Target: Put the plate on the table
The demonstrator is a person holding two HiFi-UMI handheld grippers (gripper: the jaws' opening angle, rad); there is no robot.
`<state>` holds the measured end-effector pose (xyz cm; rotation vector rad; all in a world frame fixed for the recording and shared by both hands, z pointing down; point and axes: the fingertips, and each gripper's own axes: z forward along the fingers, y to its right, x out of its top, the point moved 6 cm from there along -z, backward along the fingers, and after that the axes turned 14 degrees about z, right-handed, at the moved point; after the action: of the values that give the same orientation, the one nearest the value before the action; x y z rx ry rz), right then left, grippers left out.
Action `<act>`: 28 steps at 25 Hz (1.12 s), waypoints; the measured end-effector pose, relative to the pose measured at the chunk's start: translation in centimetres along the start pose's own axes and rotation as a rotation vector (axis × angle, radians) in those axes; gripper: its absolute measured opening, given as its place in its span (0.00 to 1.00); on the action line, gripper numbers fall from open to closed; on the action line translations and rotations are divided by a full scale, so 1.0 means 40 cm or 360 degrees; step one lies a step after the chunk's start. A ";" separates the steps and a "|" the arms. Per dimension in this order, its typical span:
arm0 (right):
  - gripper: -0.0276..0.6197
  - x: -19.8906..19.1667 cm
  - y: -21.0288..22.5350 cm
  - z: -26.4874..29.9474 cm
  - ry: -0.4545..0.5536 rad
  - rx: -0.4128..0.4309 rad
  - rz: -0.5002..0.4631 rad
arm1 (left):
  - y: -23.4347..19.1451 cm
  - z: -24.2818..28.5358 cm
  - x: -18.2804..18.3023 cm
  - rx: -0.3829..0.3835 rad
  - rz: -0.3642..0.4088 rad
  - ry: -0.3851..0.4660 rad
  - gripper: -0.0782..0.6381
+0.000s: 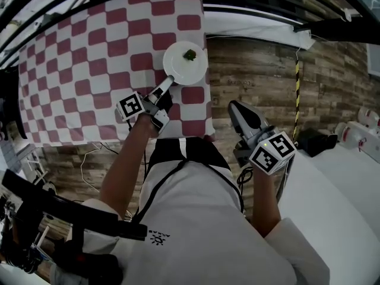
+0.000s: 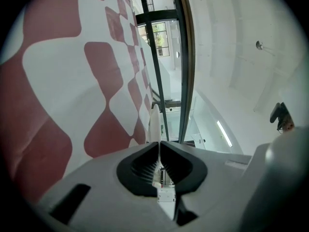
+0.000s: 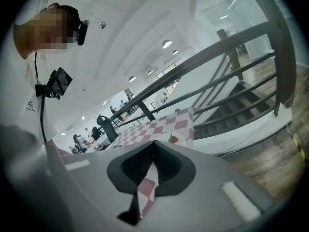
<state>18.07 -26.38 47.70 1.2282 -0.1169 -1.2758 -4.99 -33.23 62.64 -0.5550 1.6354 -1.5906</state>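
Observation:
A white plate (image 1: pixel 185 61) with a small green and red bit of food on it lies over the red-and-white checked tablecloth (image 1: pixel 89 58), near the table's right edge. My left gripper (image 1: pixel 168 82) is shut on the plate's near rim. In the left gripper view the rim (image 2: pixel 155 124) shows edge-on as a thin white strip pinched between the jaws of the left gripper (image 2: pixel 159 143). Whether the plate rests on the cloth I cannot tell. My right gripper (image 1: pixel 233 105) hangs over the wooden floor, right of the table, shut on nothing. From the right gripper (image 3: pixel 154 143) the plate (image 3: pixel 170 140) shows small ahead.
Wooden floor (image 1: pixel 261 76) lies right of the table, with a yellow-black striped post (image 1: pixel 295 94) and a dark bag (image 1: pixel 313 140). A white surface (image 1: pixel 344 183) fills the lower right. Dark stair railings (image 3: pixel 227 66) and distant people (image 3: pixel 79 140) appear in the right gripper view.

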 end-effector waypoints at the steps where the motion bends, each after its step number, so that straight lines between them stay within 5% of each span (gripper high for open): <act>1: 0.06 0.000 0.004 -0.002 -0.0001 0.0000 0.0002 | -0.005 0.001 -0.001 0.0008 0.0002 0.0002 0.14; 11: 0.06 -0.004 0.029 -0.008 -0.0016 0.0005 0.0015 | -0.041 0.008 -0.008 0.0088 0.0023 0.0006 0.14; 15: 0.06 -0.002 0.029 -0.007 -0.0014 0.0015 0.0016 | -0.083 -0.015 -0.010 0.0269 0.0070 -0.0030 0.13; 28: 0.05 0.020 0.019 -0.023 0.0037 0.0041 0.0017 | -0.092 -0.015 -0.009 0.0589 0.0047 -0.0076 0.14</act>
<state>19.48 -26.59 47.46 1.2627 -0.1232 -1.2539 -5.96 -33.02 66.26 -0.3683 1.2653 -1.7880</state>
